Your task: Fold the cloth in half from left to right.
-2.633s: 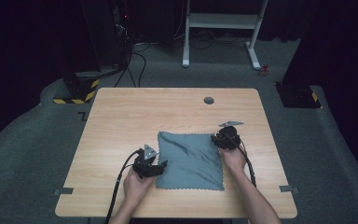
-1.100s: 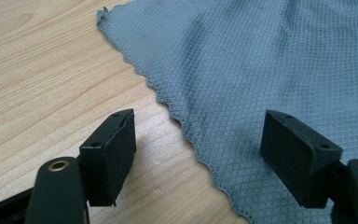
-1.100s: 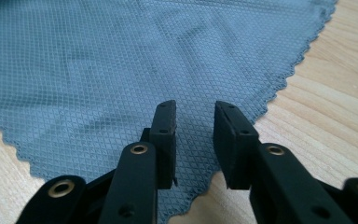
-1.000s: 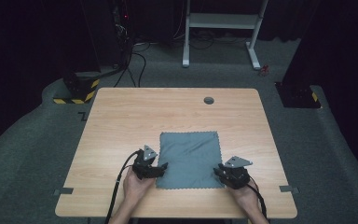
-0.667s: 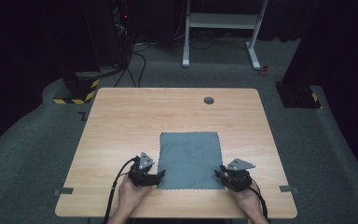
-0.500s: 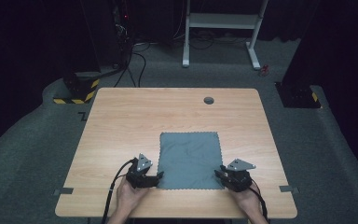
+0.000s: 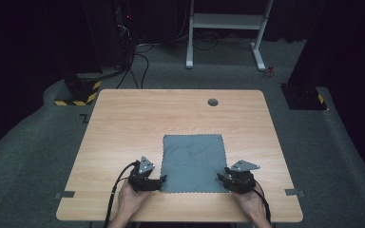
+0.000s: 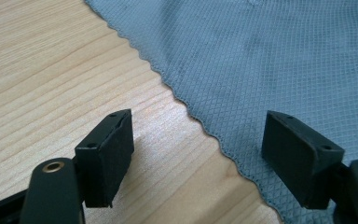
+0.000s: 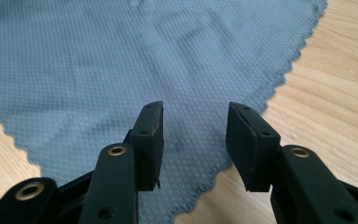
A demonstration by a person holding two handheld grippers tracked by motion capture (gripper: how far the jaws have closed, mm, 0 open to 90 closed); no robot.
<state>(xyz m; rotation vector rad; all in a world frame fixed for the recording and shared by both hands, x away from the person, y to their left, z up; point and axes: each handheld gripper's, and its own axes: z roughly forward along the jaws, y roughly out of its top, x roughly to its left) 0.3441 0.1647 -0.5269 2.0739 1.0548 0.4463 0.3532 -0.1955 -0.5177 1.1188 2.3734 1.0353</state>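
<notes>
Grey microfibre cloth [image 7: 193,162] lay flat on surface [image 7: 123,123], between both grippers. Left gripper [image 8: 200,154] jaws wide apart, straddling near-left scalloped edge. Right gripper [image 9: 193,140] jaws just opening over near-right corner, nothing pinched. Judged: corners released; next, probably regrasp for folding.

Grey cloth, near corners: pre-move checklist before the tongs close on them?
1. Grey diamond-weave cloth with scalloped edge lies flat on the light wooden table: ok.
2. Left tongs open, straddling the cloth's edge near its corner: ok.
3. Right tongs part open, jaws just been opening, over the near right corner, nothing gripped: ok.
4. Pads touching the fabric: cannot tell.
5. Both tongs at the cloth's near edge, high view: ok.
6. Cables off the cloth: ok.
</notes>
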